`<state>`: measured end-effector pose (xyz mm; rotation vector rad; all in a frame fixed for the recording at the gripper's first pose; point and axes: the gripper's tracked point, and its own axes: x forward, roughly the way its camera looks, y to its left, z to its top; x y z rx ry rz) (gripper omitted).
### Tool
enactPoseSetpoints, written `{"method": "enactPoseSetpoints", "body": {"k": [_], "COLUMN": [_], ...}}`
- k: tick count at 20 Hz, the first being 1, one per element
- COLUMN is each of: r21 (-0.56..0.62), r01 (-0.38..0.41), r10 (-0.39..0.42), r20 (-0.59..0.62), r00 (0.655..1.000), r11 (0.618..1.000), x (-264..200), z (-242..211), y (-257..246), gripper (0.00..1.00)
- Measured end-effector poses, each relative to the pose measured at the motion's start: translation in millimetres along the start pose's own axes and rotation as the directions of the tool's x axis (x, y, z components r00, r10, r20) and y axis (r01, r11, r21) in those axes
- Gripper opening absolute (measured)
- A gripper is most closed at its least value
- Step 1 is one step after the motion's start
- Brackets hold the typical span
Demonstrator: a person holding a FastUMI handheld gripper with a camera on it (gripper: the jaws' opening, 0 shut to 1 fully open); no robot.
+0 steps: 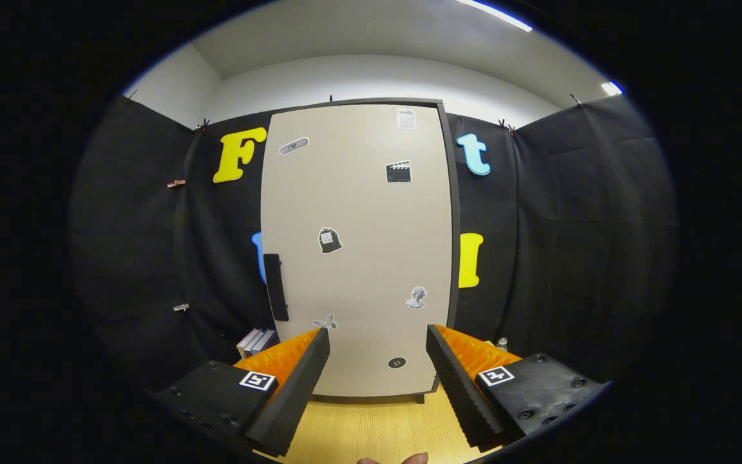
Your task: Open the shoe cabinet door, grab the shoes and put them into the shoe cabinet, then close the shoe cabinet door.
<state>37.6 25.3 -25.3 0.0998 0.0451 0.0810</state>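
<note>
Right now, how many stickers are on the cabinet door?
7 on the cabinet door, none hidden as far as I can tell: top right, upper left, clapperboard, centre, bust lower right, butterfly by the open gripper, bottom dot.

bright ceiling strip lights (493, 14), sharp, fisheye-bent edges.

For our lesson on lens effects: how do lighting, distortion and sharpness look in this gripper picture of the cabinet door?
Gripper view: even light from ceiling strip lamps, no harsh glare on the tall beige cabinet door; fisheye bends the door's straight edges outward; its stickers and black handle look sharp; the open gripper frames the shut door, fingers apart, holding nothing, above the light wooden floor.
</note>
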Motion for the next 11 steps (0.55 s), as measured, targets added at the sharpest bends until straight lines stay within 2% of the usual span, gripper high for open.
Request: {"method": "enactPoseSetpoints", "body": {"k": [11], "r21": [0.008], "r01": [-0.005], "r10": [0.005], "r20": [0.007], "r00": [1.0], "r11": [1.0], "x": [5.0], "z": [2.9], "y": [0.9], "gripper": [0.98]}}
